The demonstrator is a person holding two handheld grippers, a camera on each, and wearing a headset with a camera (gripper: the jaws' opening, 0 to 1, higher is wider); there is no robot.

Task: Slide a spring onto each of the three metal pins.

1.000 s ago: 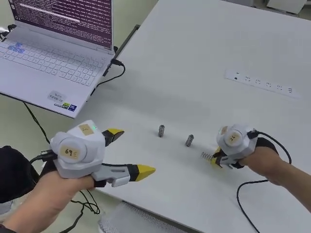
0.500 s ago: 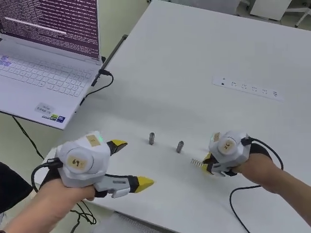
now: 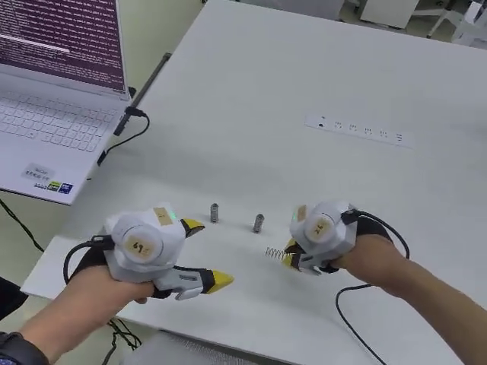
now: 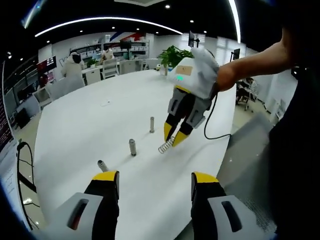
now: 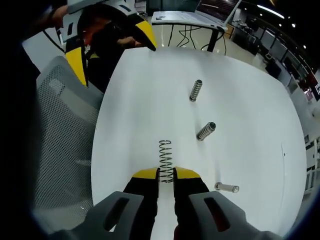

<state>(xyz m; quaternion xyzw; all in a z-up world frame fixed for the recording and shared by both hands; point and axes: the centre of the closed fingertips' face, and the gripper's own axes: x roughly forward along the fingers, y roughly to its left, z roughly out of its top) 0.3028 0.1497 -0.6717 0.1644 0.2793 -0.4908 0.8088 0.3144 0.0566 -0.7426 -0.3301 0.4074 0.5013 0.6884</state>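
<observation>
Two upright pins wear springs: one pin (image 3: pixel 214 214) (image 5: pixel 196 90) and a second pin (image 3: pixel 259 223) (image 5: pixel 206 131) to its right. A third, bare pin (image 5: pixel 226 187) (image 4: pixel 152 124) stands close beside my right gripper. My right gripper (image 3: pixel 290 256) (image 5: pixel 166 174) (image 4: pixel 174 137) is shut on the end of a loose spring (image 3: pixel 273 252) (image 5: pixel 165 155) (image 4: pixel 164 146), which points out over the white table (image 3: pixel 251 99). My left gripper (image 3: pixel 207 252) (image 4: pixel 155 177) is open and holds nothing, left of the pins near the front edge.
An open laptop (image 3: pixel 46 91) sits at the left on a lower surface, with a black cable (image 3: pixel 125 131) plugged into it. A white power strip (image 3: pixel 358 131) lies at the back right. A mesh chair back (image 5: pixel 65 135) is beyond the table's front edge.
The head camera has swung, shifting the whole scene left. My right gripper, still shut on the spring, has edged a little leftward toward the pins. The left gripper stays open.
</observation>
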